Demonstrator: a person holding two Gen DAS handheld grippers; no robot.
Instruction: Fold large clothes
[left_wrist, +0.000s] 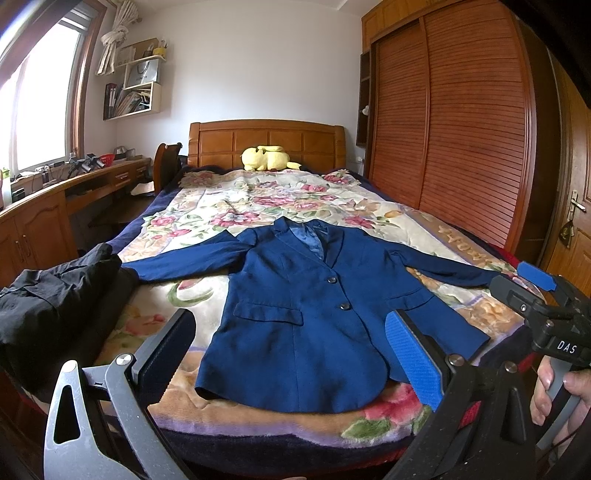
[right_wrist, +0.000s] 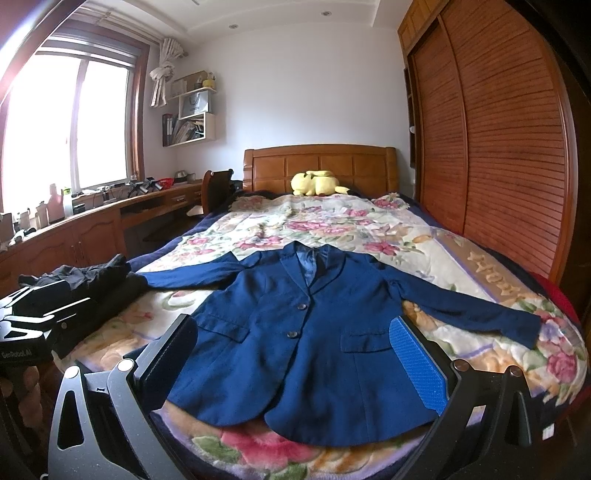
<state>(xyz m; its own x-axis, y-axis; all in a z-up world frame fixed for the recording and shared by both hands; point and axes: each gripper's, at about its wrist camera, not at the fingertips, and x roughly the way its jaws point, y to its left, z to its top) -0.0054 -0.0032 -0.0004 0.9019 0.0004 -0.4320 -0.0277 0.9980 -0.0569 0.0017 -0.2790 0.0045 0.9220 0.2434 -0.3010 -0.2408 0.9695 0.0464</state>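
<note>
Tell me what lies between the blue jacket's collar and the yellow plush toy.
Only bare floral blanket lies between the blue jacket and the yellow plush toy, clearest in the right wrist view.

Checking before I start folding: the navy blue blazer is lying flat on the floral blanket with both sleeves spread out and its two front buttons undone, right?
Not quite. The navy blue blazer lies flat on the floral blanket with both sleeves spread out, but its two front buttons are fastened, not undone. The right wrist view shows the front panels overlapped and closed at both buttons.
</note>
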